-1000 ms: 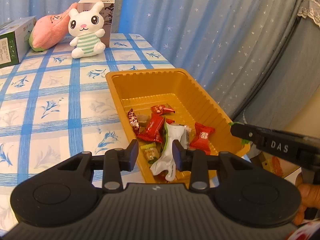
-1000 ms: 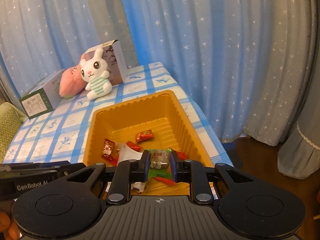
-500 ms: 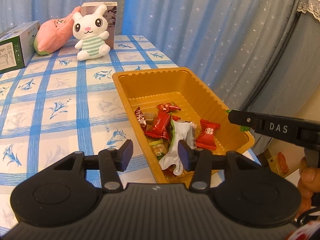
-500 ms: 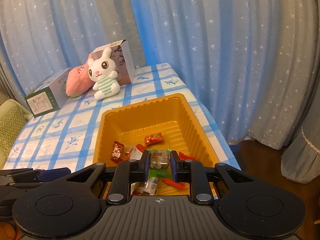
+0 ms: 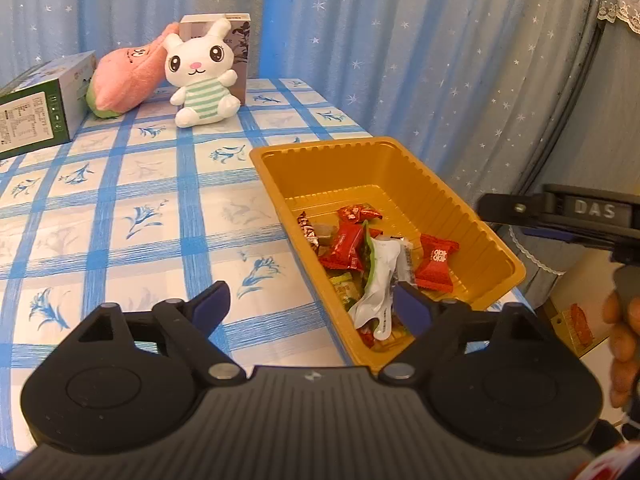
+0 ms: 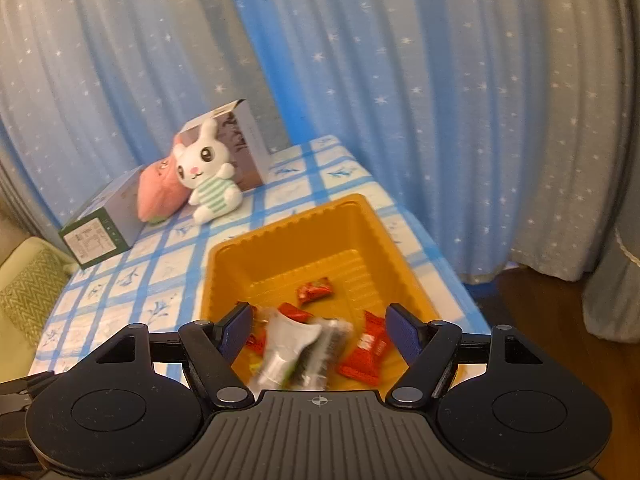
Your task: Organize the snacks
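Opening over the tray (image 5: 404,168), both the left gripper (image 5: 316,308) and right gripper (image 6: 318,326) hold nothing; snacks (image 5: 348,246) lie inside. Beyond stand a bunny (image 5: 202,76), pink plush (image 5: 124,80) and boxes (image 5: 36,106).

The tray (image 5: 472,216) is golden orange. In it lie red wrappers (image 5: 436,258), a white pouch (image 5: 380,276) edged green, and a yellow-green sweet (image 5: 346,286). The surface (image 5: 120,208) is white with blue checks and blue flower prints. Beyond the tray, the rabbit (image 5: 202,76) is white with green stripes, beside a pink plush (image 5: 124,76). The curtain (image 5: 400,40) is blue with white stars.
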The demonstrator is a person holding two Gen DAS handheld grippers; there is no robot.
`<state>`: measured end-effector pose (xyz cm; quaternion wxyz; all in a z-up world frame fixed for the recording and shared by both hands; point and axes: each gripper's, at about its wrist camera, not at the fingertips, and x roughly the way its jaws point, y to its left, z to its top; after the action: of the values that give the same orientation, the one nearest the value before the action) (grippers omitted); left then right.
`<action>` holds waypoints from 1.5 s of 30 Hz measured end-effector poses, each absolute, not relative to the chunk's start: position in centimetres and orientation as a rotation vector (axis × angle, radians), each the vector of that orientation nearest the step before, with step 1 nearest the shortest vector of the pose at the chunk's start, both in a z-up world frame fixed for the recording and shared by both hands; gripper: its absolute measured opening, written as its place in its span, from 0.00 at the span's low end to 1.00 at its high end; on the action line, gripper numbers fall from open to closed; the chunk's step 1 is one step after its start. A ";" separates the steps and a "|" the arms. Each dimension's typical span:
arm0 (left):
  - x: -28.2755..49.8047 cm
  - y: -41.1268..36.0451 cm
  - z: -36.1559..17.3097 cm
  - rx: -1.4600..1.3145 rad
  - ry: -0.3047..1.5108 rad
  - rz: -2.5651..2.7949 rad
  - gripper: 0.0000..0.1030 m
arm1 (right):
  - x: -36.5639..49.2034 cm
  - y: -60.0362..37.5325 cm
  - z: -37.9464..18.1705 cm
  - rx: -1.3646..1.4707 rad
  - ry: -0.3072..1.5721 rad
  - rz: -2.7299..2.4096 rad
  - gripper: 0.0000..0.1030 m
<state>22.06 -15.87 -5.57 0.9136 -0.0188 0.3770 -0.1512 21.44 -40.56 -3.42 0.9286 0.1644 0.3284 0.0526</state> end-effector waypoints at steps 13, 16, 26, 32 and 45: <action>18.8 -14.8 -4.1 -0.032 0.783 -0.291 1.00 | 15.9 -40.2 -2.7 0.351 0.732 0.041 0.71; 17.9 -14.4 -3.6 -0.028 0.782 -0.283 1.00 | 15.0 -39.3 -2.3 0.325 0.739 0.047 0.71; 15.0 -12.4 -2.0 -0.035 0.784 -0.222 1.00 | 12.1 -36.4 -0.7 0.234 0.737 0.078 0.71; 13.3 -11.2 -0.9 -0.056 0.777 -0.195 1.00 | 10.6 -35.2 0.0 0.214 0.741 0.096 0.71; 9.7 -10.3 1.1 -0.060 0.769 -0.164 1.00 | 7.1 -33.6 1.5 0.170 0.745 0.120 0.71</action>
<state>9.72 -10.26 1.10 0.9233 -0.0294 0.3745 -0.0798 7.11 -33.64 1.47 0.9262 0.0827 0.3632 0.0587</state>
